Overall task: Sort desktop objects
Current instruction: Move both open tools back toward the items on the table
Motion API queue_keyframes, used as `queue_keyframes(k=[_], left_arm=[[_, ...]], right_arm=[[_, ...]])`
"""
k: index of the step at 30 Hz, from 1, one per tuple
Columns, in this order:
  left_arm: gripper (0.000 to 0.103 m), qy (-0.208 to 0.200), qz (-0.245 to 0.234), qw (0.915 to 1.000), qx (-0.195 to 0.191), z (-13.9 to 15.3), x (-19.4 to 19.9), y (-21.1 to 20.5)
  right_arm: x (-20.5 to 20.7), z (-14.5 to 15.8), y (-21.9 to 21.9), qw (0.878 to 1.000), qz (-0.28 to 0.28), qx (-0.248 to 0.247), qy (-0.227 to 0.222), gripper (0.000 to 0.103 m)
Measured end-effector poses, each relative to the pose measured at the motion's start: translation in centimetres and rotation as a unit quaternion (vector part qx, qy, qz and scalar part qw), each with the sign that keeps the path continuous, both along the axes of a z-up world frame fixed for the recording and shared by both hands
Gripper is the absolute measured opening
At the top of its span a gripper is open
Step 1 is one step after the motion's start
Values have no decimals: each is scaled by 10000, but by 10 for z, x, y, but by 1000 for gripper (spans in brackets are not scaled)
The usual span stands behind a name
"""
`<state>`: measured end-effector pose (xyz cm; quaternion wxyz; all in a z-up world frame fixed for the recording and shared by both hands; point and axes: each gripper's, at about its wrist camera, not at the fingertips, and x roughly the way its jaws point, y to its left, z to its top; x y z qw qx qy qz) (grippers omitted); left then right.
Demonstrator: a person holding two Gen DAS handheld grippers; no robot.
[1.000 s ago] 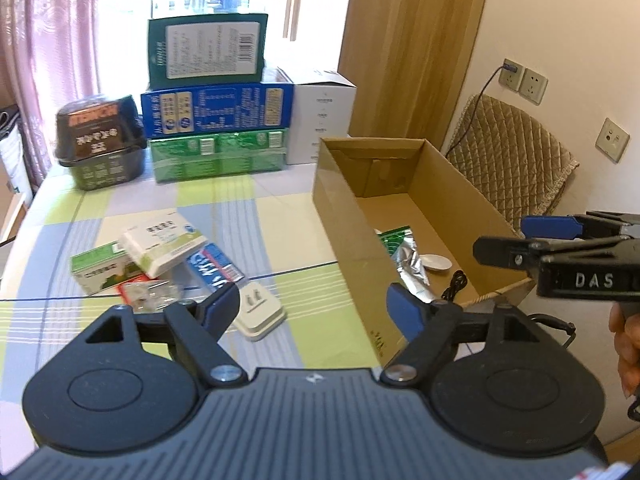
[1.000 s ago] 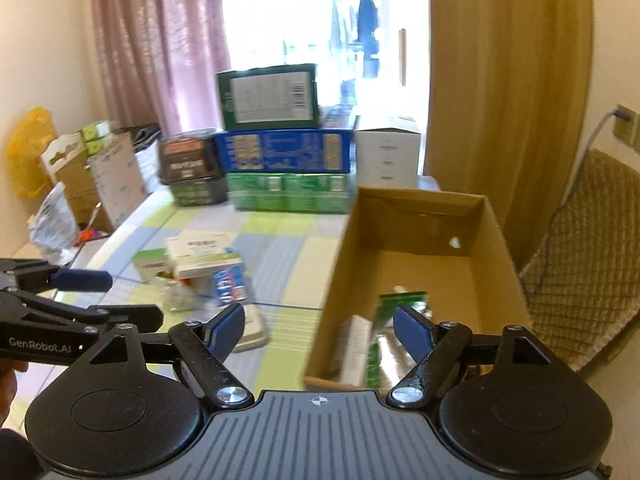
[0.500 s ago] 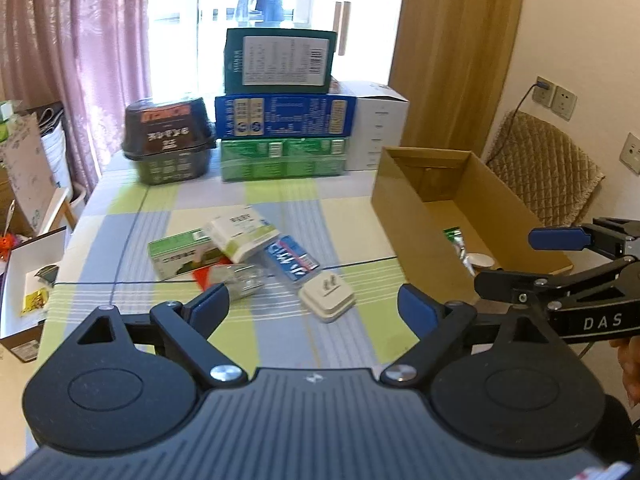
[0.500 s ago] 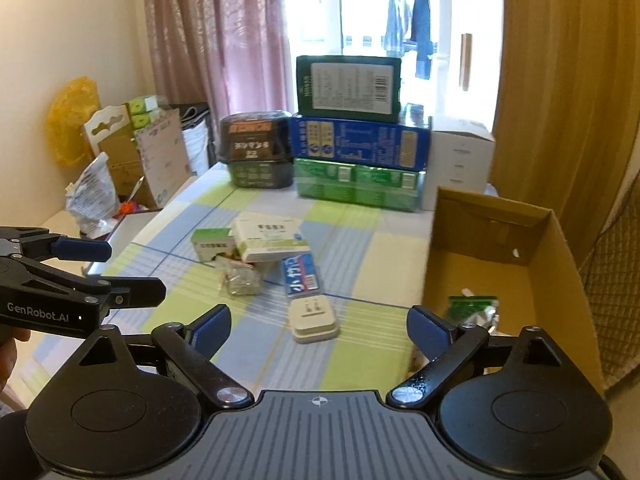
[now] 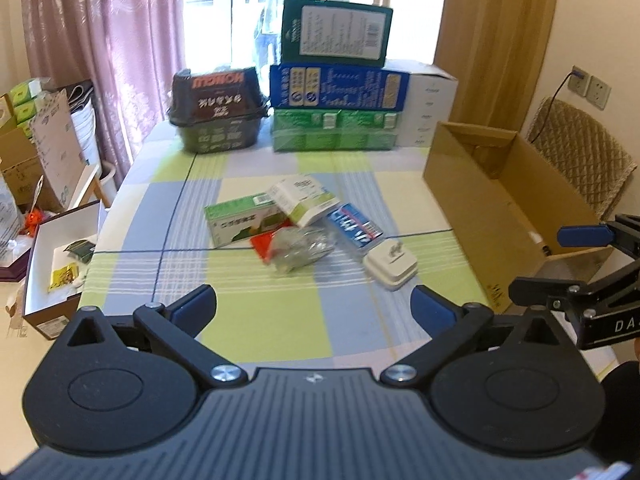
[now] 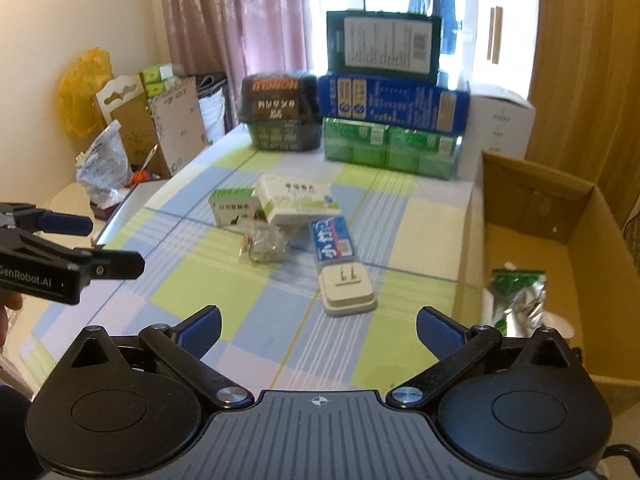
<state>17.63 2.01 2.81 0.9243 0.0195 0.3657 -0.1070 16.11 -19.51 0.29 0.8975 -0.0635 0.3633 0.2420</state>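
Both claws, left gripper [image 5: 313, 304] and right gripper [image 6: 319, 326], are opening empty, with the white adapter [image 6: 347, 290] and small boxes [image 5: 276, 216] lying ahead unsorted, while the cardboard box [image 6: 580, 216] rightward is holding a foil pouch [image 6: 516, 296].

- A bright window [image 5: 240, 8] behind the table lets in strong daylight.
- A pink curtain [image 5: 104, 40] hangs on its left, a tan curtain [image 5: 496, 40] on its right.
- The cream wall [image 5: 600, 20] carries two sockets [image 5: 590, 86], one with a plug and cable.
- A chair with a quilted back [image 5: 580, 152] stands beneath.
- The table wears a checked cloth [image 5: 272, 320].
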Motion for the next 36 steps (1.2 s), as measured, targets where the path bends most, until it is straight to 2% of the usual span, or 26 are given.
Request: queue_keyframes(k=[6,11,22,36], left_arm=[[102,164,65,9998,102,-21,15,9],[102,323,152,9992,156,-41,31,14],[102,584,305,9969,422,-81,67,17],[102,701,263,9959,508,-108,98,11]], right_arm=[[14,-25,11,9998,16,-41,169,101],[29,-41,14,9999,-128,40,104,101],[66,-74,27,9995,-194,-114,205,101],[98,-100,29,9991,-266,-256,209,101]])
